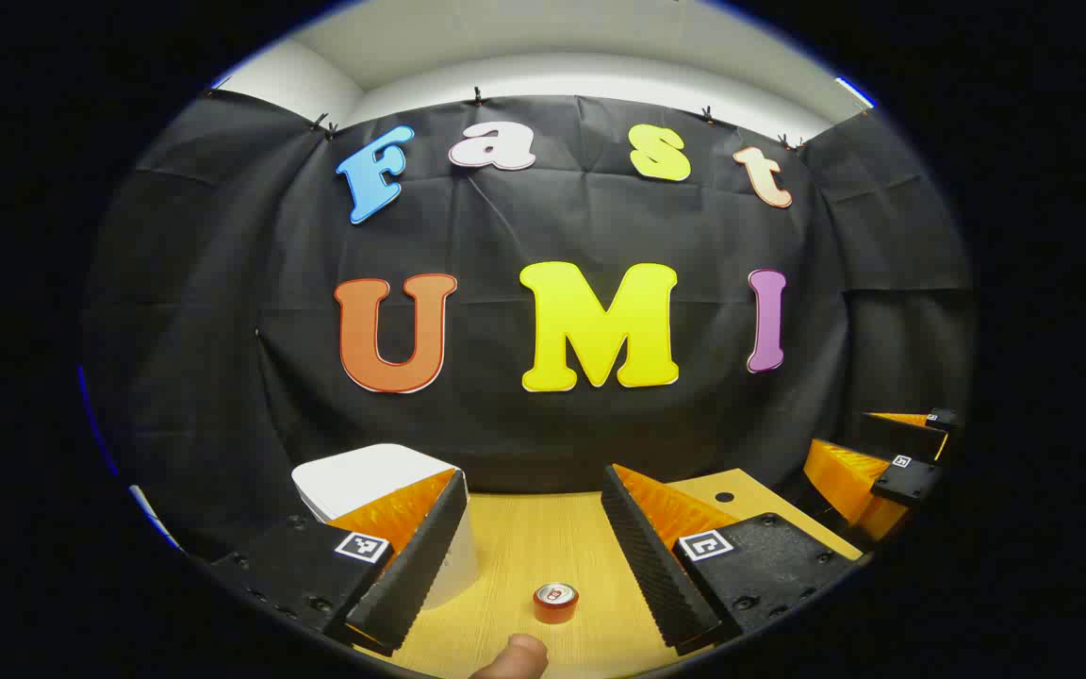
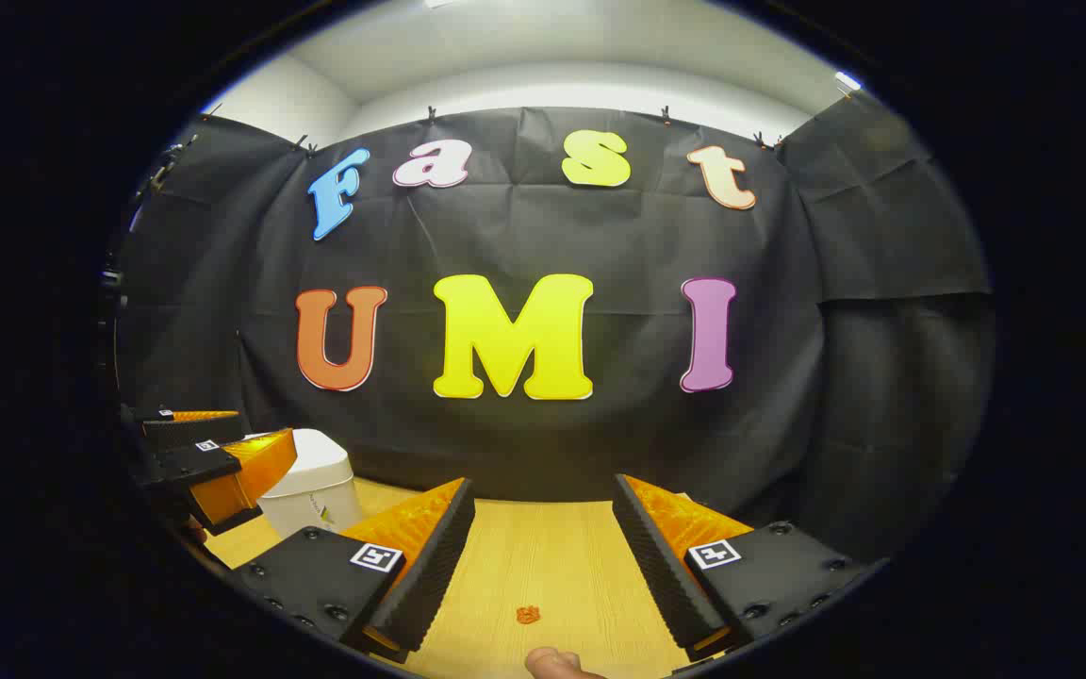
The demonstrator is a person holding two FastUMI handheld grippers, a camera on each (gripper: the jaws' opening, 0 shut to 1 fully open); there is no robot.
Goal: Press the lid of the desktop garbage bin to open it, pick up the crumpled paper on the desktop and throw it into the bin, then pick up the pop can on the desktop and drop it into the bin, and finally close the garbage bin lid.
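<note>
The white garbage bin [image 1: 364, 476] stands at the back left of the wooden table with its lid down; the left gripper view has my left finger partly covering it. A red pop can [image 1: 555, 602] stands upright on the table, below and between the fingers of my open left gripper [image 1: 534, 481], untouched. In the right gripper view a small orange-red crumpled scrap [image 2: 528, 615], apparently the paper, lies on the table below my open right gripper [image 2: 543, 486]. The bin [image 2: 312, 476] sits at the left there, behind the left gripper [image 2: 208, 451]. The right gripper [image 1: 887, 455] shows at the far right.
The light wooden table [image 1: 524, 538] runs back to the black cloth wall. A small dark hole [image 1: 724, 496] is in the tabletop at the back right. A fingertip [image 1: 517, 657] shows at the bottom of the left gripper view, another fingertip [image 2: 552, 663] in the right.
</note>
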